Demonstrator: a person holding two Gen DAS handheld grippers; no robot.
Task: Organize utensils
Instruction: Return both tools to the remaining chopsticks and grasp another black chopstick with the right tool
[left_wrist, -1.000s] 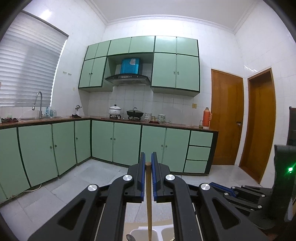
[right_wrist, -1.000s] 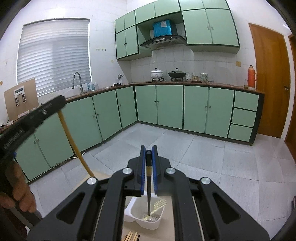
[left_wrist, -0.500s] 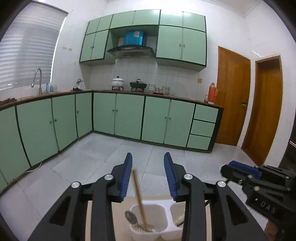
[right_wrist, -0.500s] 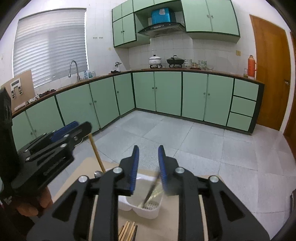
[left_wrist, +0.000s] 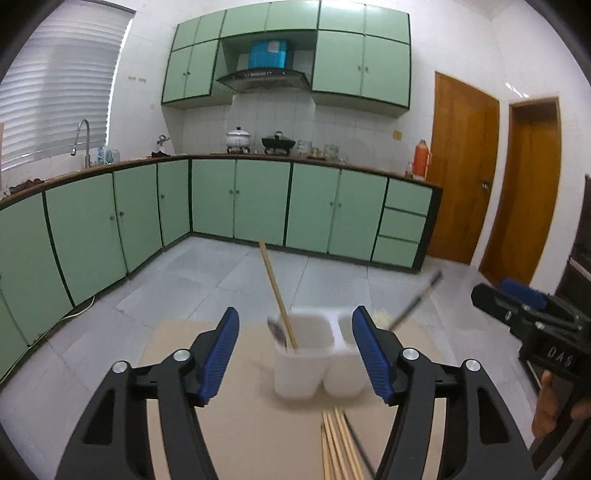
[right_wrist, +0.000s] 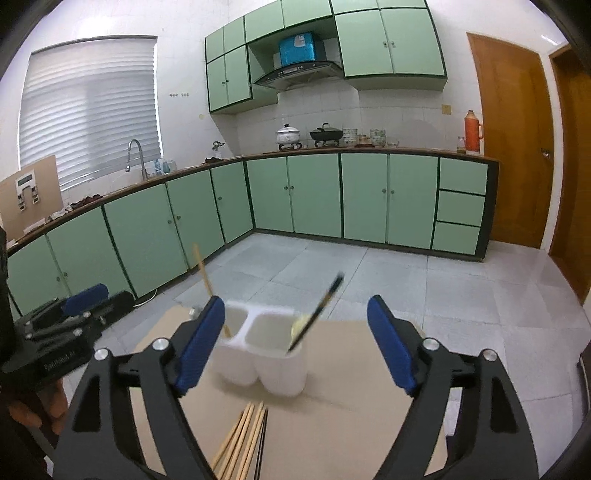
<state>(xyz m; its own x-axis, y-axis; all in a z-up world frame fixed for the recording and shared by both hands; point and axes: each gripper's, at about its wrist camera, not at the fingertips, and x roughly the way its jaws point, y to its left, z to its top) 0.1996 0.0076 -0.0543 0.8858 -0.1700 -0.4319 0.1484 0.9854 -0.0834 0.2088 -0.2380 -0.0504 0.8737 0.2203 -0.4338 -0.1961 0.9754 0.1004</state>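
Both wrist cameras look forward over spread jaws, close above the shared white holder (left_wrist: 317, 354); cabinets (right_wrist: 314, 195) behind.

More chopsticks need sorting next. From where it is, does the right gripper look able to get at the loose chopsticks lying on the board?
Probably yes. The right gripper is open and empty, and the loose chopsticks lie uncovered just below it, in front of the white holder.

A smooth white plastic holder (left_wrist: 314, 354) stands on matt brown cardboard (left_wrist: 240, 435) beside pale wooden chopsticks (left_wrist: 338, 446).
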